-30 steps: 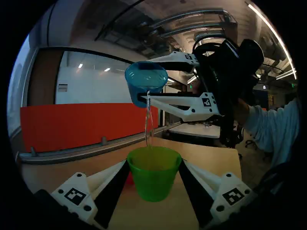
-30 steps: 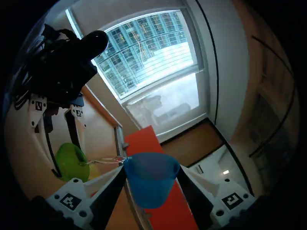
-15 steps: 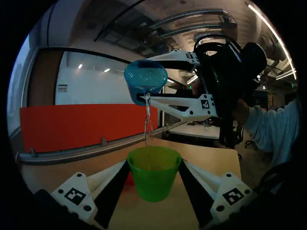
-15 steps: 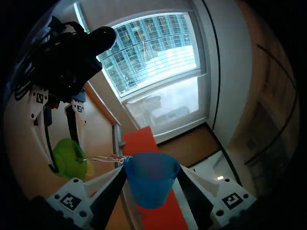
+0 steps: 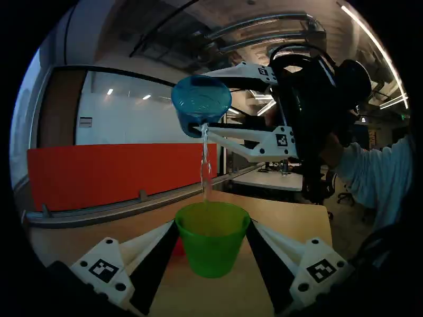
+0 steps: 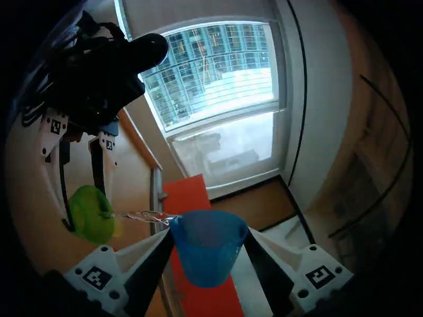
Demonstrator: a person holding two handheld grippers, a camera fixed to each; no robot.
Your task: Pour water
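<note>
My left gripper (image 5: 212, 240) is shut on a green cup (image 5: 212, 244), held upright just above the wooden table (image 5: 288, 214). Above it my right gripper (image 5: 203, 103) is shut on a blue cup (image 5: 201, 108) that is tipped on its side. A thin stream of water (image 5: 204, 169) falls from the blue cup's rim into the green cup. In the right gripper view the blue cup (image 6: 208, 253) sits between my right gripper's fingers (image 6: 127, 259). There the water (image 6: 140, 215) runs across to the green cup (image 6: 90, 214), which the left gripper (image 6: 79, 211) holds.
A person's sleeve (image 5: 378, 177) and hand hold the right gripper at the right. An orange wall panel (image 5: 116, 171) and a rail run behind the table. A large window (image 6: 222, 100) stands beyond the table's far edge.
The blue cup has tipped a little further and the water keeps running into the green cup. The green cup has stayed where it was.
</note>
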